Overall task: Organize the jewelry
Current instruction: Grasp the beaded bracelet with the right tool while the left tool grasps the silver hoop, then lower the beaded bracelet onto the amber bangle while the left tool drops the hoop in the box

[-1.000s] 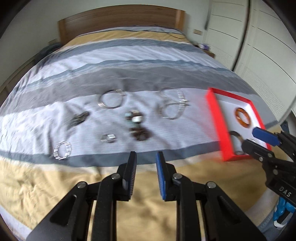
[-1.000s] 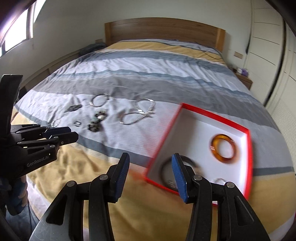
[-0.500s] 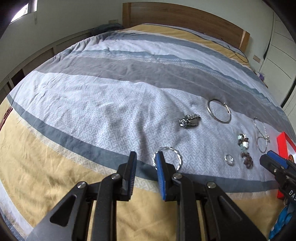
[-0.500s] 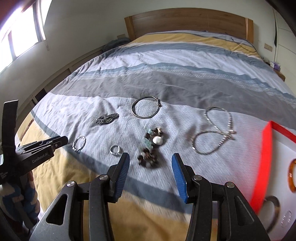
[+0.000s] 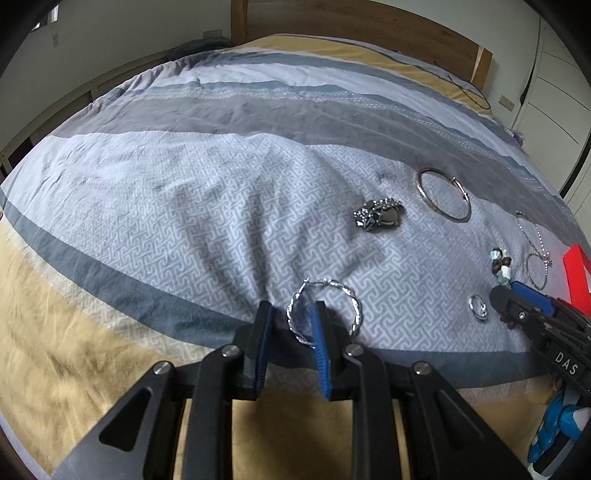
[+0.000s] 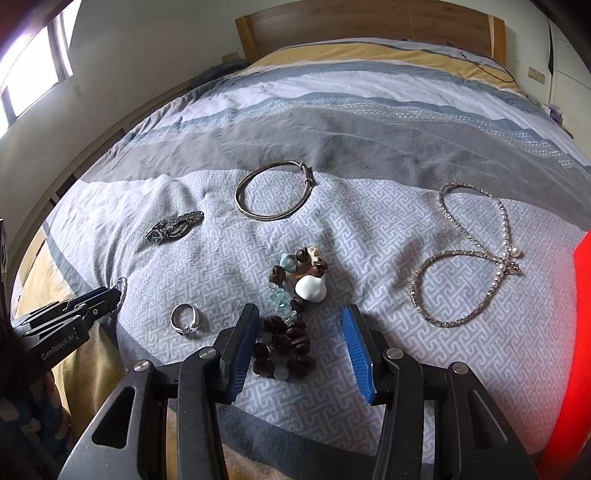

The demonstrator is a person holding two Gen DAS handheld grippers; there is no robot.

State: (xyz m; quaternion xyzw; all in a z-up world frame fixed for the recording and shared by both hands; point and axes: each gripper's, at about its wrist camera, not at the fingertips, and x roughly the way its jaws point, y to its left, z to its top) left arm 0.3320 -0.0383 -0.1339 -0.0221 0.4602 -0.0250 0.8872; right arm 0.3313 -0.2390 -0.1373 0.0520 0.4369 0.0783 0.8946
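Note:
Jewelry lies spread on a striped bedcover. A twisted silver bangle lies at the near edge. My left gripper is open, low over the bangle's left rim, which sits between the fingers without the pads pressing it. In the right wrist view, my right gripper is open and straddles a bracelet of brown, blue and white beads, with gaps on both sides. The left gripper shows at the left, in front of the twisted bangle. The right gripper shows at the right edge of the left wrist view.
A small silver ring lies between the two grippers. Farther back are a dark metal watch-like piece, a thin bangle and a sparkly chain necklace. A red-rimmed tray stands at the right. The wooden headboard is far behind.
Both grippers swung left, away from the red tray, and came down over the jewelry: the left over the twisted bangle, the right over the beaded bracelet. Jaw widths look unchanged.

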